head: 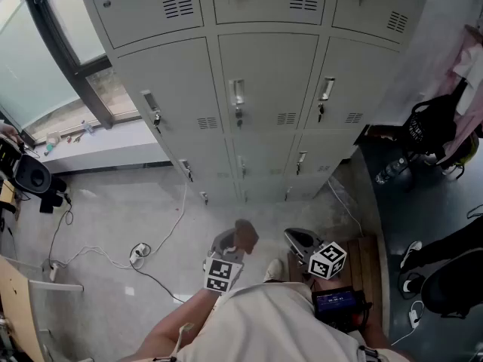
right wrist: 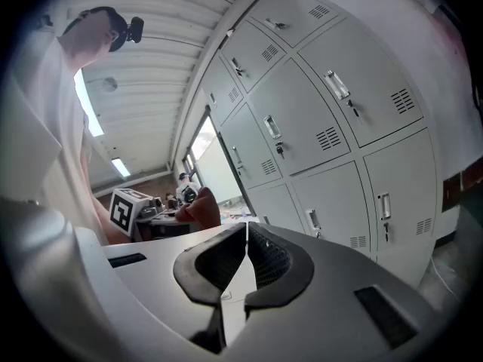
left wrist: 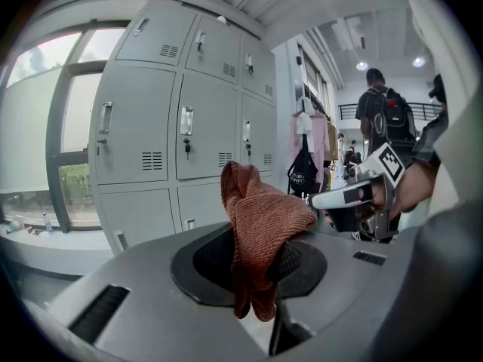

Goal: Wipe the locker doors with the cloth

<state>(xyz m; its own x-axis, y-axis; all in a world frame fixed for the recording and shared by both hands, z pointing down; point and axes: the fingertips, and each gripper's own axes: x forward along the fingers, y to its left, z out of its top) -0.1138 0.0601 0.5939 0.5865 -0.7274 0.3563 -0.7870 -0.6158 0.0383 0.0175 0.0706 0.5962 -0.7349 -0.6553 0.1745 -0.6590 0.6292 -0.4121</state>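
Holds a rust-brown knitted cloth (left wrist: 260,217) in the left claw (left wrist: 256,268), closed onto the fabric, with most of it bunched above the dark pads (left wrist: 299,260) and a short tail hanging below. Shows the same cloth (head: 246,234) from the head view as a crumpled lump at the tip of the left claw (head: 229,245), low in front of the torso and well apart from the lockers (head: 268,89). Carries nothing in the right claw (right wrist: 246,256), closed down to a thin slit. Places the right claw (head: 301,240) just beside the left one and level with it, each with its marker cube (head: 327,260) toward the body. Faces a bank of pale grey metal lockers (left wrist: 151,127), three columns wide, with every door shut, vent slots, chrome handles and keys hanging in several locks. Stands on a grey floor (head: 113,210) crossed by a white cable (head: 162,236). Borders a dark-framed window (head: 53,59) left of the lockers, with small items along its sill. Has, to the right, a hanging black bag (head: 426,127) and pink clothing (head: 469,70), with a plastic bottle (head: 389,170) on the floor below. Includes, far back in the left gripper view, a person (left wrist: 385,115) wearing a backpack.
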